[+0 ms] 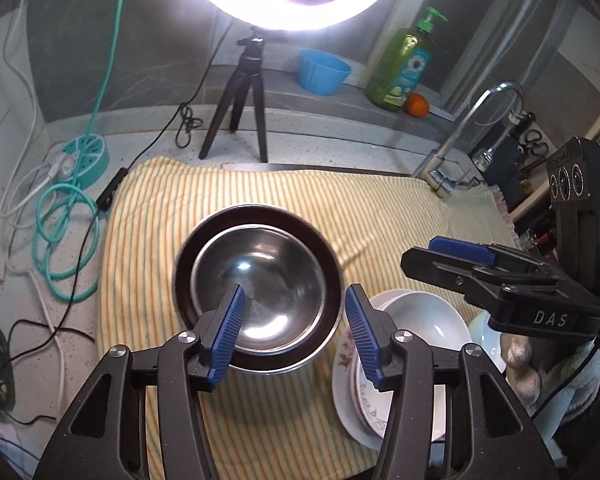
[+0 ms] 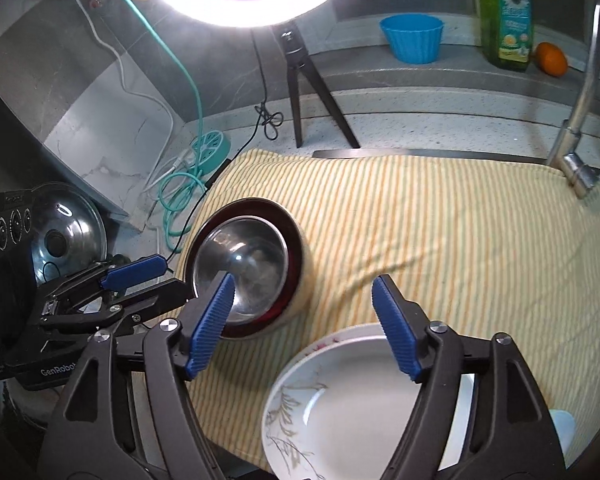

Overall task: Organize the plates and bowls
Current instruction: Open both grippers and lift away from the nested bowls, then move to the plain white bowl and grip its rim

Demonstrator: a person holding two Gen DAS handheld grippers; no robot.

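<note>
A: Since both tools are open w/ nothing held, left gripper (image 1: 294,334) and right gripper (image 2: 304,322), what's next?

B: Shiny steel bowl (image 1: 258,284) sits mid-frame inside the dark red-rimmed bowl (image 1: 256,220). Prob grab the white flowered plate (image 2: 356,396), lower right, by its rim. Go slow.

**Speckled counter under a striped cloth**

A pale speckled countertop (image 1: 324,148) carries a yellow striped towel (image 1: 300,196) spread over its middle. Taking the towel as landmark: on it sits a dark-rimmed bowl (image 1: 188,248) with a steel bowl (image 1: 260,276) nested inside, and at its near right corner a stack of white plates and bowls (image 1: 416,320). Behind the towel stands a black tripod (image 1: 240,96). To its left lie a teal cable reel (image 1: 88,156) and coiled cords (image 1: 60,236). At its far right corner rises a faucet (image 1: 460,136).
</note>
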